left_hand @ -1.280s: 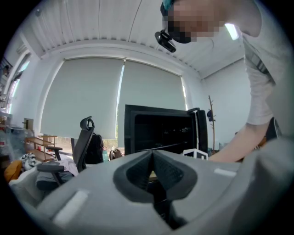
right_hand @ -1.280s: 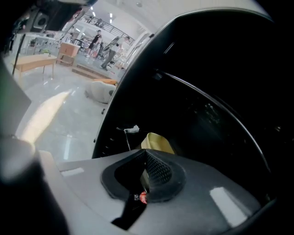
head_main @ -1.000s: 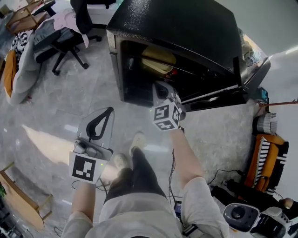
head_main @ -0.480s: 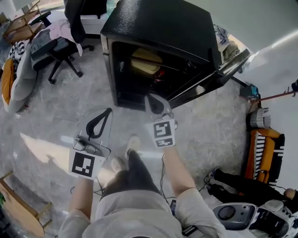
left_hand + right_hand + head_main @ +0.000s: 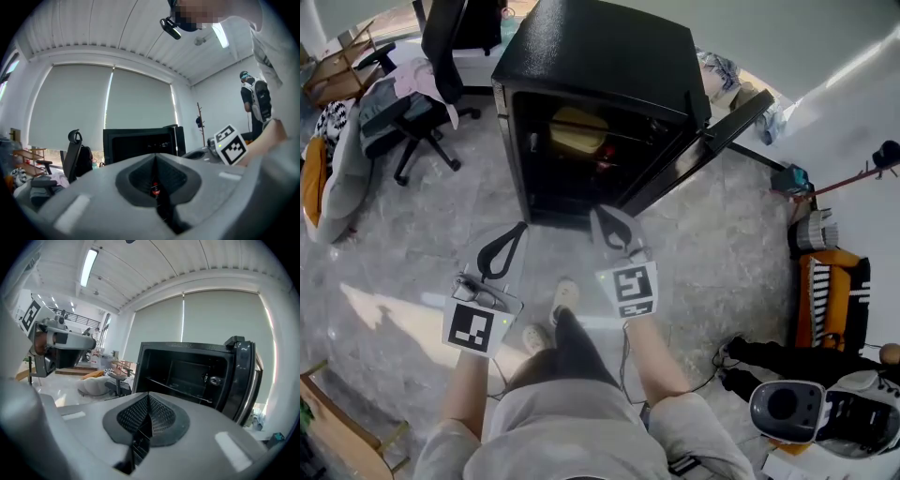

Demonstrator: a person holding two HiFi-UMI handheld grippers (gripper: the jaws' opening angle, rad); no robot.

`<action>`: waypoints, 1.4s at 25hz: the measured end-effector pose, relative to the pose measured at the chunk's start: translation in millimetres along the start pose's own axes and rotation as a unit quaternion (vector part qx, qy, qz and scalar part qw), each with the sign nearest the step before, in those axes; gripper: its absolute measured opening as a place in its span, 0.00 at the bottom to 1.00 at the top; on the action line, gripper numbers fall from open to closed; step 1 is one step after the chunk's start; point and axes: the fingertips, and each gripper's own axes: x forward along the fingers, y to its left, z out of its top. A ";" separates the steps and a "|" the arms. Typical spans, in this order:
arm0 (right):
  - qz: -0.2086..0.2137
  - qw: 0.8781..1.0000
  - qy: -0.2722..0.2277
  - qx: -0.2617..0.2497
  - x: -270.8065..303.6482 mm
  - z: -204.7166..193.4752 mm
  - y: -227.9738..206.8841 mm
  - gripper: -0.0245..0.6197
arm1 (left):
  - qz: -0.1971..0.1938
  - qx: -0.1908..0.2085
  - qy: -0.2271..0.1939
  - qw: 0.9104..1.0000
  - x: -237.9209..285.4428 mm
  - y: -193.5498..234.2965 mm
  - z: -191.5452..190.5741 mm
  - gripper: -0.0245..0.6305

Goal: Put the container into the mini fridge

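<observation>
Head view: the black mini fridge (image 5: 600,56) stands open, its door (image 5: 712,131) swung right, with bare grey floor (image 5: 422,234) between its mouth and you. The pale yellow container (image 5: 577,131) sits on the shelf inside it. Your left tool (image 5: 518,229) and right tool (image 5: 602,217) are both pressed together, empty. A black office chair (image 5: 422,103) stands left of the fridge. Only the left gripper view shows a person (image 5: 255,101) standing right of the fridge.

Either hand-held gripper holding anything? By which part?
Nothing. The left hand-held gripper and right hand-held gripper are both shut and empty, outside the open mini fridge.
</observation>
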 end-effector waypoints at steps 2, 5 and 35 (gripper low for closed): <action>-0.001 1.000 -0.007 0.007 -11.6 7.3 1.0 0.03 | -0.004 0.001 -0.001 1.000 -0.7 -5.5 4.4 0.04; -0.004 1.000 -0.020 0.017 -27.5 19.8 3.5 0.03 | -0.011 0.006 -0.004 1.000 -2.3 -12.8 11.5 0.04; -0.042 0.991 -0.127 0.029 -154.7 103.0 56.6 0.03 | -0.031 0.026 -0.046 0.998 -73.1 -52.0 65.3 0.04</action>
